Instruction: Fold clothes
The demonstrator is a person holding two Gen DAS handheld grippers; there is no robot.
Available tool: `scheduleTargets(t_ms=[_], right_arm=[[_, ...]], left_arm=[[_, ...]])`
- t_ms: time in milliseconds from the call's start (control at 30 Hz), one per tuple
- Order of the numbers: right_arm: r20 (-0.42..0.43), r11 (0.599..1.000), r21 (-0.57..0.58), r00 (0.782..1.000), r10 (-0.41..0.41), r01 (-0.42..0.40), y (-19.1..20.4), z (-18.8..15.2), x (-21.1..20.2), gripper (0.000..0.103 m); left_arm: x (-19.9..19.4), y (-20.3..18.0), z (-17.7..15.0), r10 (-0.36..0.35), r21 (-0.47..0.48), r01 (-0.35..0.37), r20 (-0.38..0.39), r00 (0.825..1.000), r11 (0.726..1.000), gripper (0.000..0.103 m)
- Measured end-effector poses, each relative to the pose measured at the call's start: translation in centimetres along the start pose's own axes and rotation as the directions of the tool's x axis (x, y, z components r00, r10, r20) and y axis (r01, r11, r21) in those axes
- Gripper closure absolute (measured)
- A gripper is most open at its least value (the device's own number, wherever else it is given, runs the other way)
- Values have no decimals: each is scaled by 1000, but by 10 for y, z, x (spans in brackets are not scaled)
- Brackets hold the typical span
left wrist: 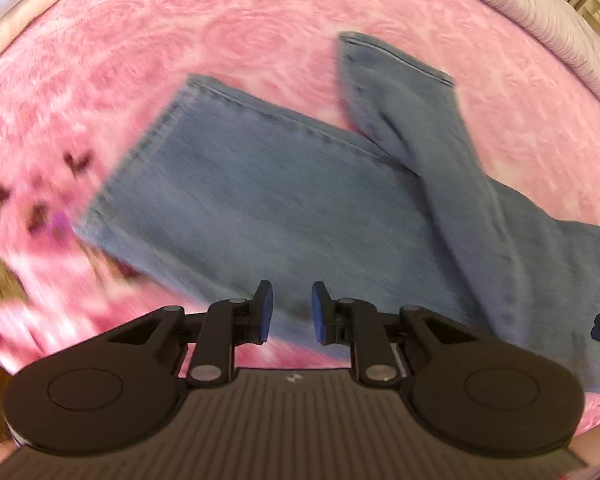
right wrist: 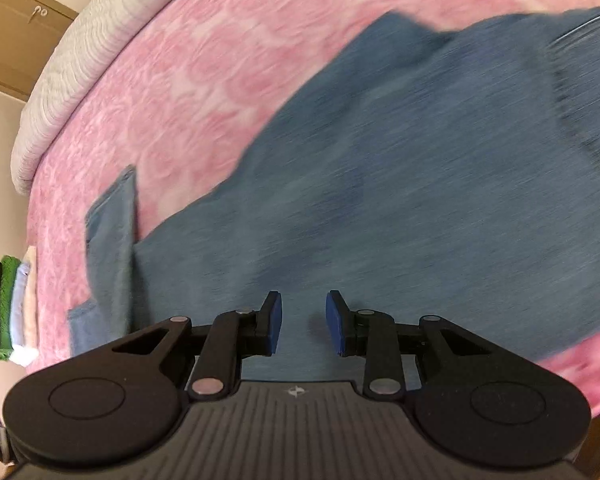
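Nearest the left wrist camera, the left tool (left wrist: 291, 312) stood with a narrow gap between its blue pads and nothing in it. The right tool (right wrist: 304, 322) likewise hung empty, its pads a little apart, just above denim.

The jeans (left wrist: 259, 184) lay spread on the bed's pink blanket (left wrist: 179, 20), one leg crossing over the other so that the two hems pointed away from the cameras. Judging by the thick cloth and stitched seams, they would handle as heavy, limp but not slippery, and nothing about them seemed fragile. The hemmed leg end (left wrist: 396, 56) or a side seam looked like the firmest place for a pinch, since a mid-panel pinch would likely gather only the top layer.

Motion blur smeared both views. The waistband was cut off or unclear, the dark shapes at the left view's edge could not be identified, and a stack of folded clothes (right wrist: 11, 304) sat half out of frame.
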State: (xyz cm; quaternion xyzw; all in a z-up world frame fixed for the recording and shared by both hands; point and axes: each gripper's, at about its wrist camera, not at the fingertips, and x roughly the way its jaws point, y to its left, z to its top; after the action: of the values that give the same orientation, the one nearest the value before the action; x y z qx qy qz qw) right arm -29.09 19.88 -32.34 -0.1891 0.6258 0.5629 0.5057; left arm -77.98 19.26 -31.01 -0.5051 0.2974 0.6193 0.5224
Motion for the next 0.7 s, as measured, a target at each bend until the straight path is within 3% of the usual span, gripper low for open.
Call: scheduleTargets(t_ms=[267, 567, 600, 633, 700], right_arm=[[32, 989, 71, 991, 131, -133, 87, 3, 55, 64], [-5, 953, 215, 975, 221, -215, 120, 6, 122, 56], [-10, 952, 211, 974, 227, -220, 125, 6, 129, 57], [-16, 952, 208, 972, 233, -225, 131, 6, 135, 78], [7, 966, 102, 971, 240, -239, 152, 0, 132, 86]], left_arm=[[5, 59, 60, -39, 36, 39, -13, 999, 999, 86], [16, 93, 97, -62, 16, 62, -15, 998, 998, 85], [15, 95, 98, -65, 9, 65, -15, 998, 998, 85], [14, 99, 98, -72, -4, 72, -17, 997, 997, 85], [12, 107, 97, -87, -30, 86, -22, 996, 996, 85]])
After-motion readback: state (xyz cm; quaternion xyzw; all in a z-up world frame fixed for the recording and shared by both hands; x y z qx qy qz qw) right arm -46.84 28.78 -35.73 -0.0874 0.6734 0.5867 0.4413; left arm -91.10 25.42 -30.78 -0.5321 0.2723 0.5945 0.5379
